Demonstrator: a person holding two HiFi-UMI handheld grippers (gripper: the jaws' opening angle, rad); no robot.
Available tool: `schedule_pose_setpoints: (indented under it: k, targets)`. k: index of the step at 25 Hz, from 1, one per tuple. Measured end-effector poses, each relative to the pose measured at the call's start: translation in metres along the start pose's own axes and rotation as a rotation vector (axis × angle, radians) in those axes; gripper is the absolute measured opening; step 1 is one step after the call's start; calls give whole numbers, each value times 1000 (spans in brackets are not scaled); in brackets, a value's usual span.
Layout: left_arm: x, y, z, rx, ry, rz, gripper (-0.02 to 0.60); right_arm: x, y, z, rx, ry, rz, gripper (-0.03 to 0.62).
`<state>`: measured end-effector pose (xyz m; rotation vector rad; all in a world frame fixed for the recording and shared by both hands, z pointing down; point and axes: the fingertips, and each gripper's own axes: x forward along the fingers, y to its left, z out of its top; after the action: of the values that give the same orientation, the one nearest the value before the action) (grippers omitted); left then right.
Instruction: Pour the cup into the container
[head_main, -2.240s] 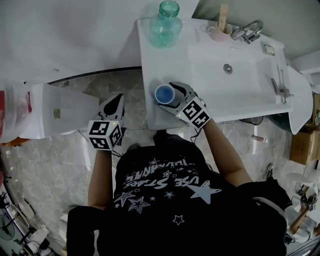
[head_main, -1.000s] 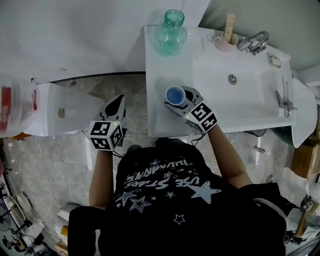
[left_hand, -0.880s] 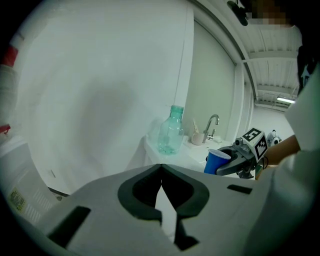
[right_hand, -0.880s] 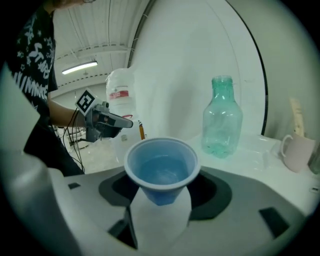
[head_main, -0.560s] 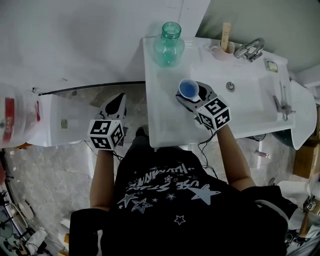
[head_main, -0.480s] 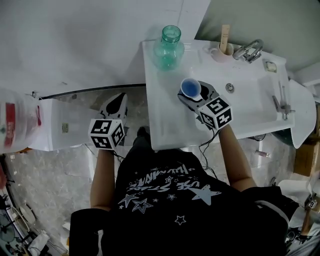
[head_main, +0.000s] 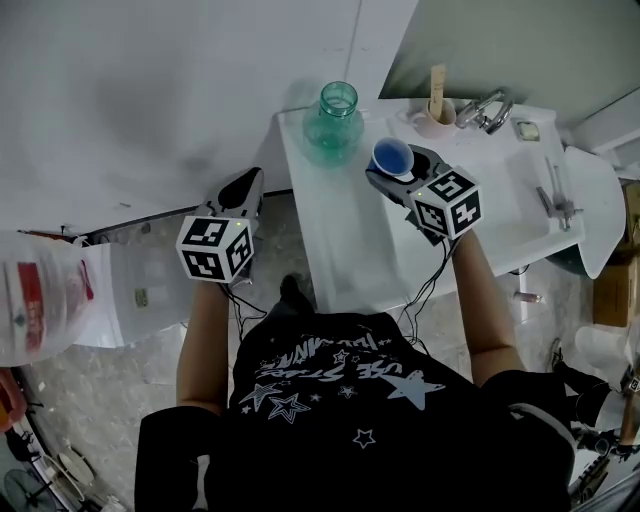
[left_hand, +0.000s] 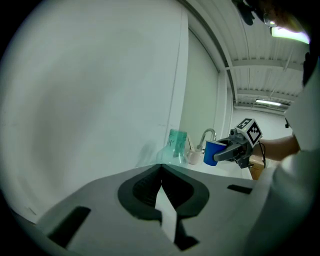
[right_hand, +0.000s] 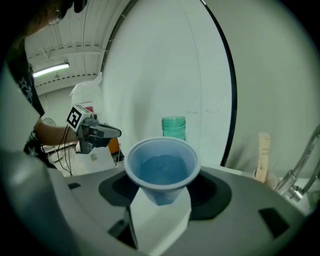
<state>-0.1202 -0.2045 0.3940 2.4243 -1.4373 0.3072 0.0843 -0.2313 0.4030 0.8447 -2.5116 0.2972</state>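
Blue cup (head_main: 392, 156), clamped upright in the right gripper (head_main: 398, 173), has risen off the sink (head_main: 340, 225) to just right of the green jar (head_main: 335, 125), upper centre; tipping looks next. Left gripper (head_main: 246, 187), jaws together, holds nothing.

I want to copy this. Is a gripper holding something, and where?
The right gripper holds the blue cup low on its side, under the rim. The left gripper holds nothing; its jaws are together.

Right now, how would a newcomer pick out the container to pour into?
Start at the white washbasin. On its back left corner, by the wall, stands the bottle. It alone is see-through teal-green with an open neck.
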Motion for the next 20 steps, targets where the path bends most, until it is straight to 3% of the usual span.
schedule_pose_setpoints:
  k: [10, 20]
  targets:
    - [41, 11, 43, 47, -11, -66, 9, 5, -32, 34, -23, 26, -65, 282]
    - [71, 14, 61, 74, 0, -98, 9, 10, -55, 61, -40, 81, -101, 278]
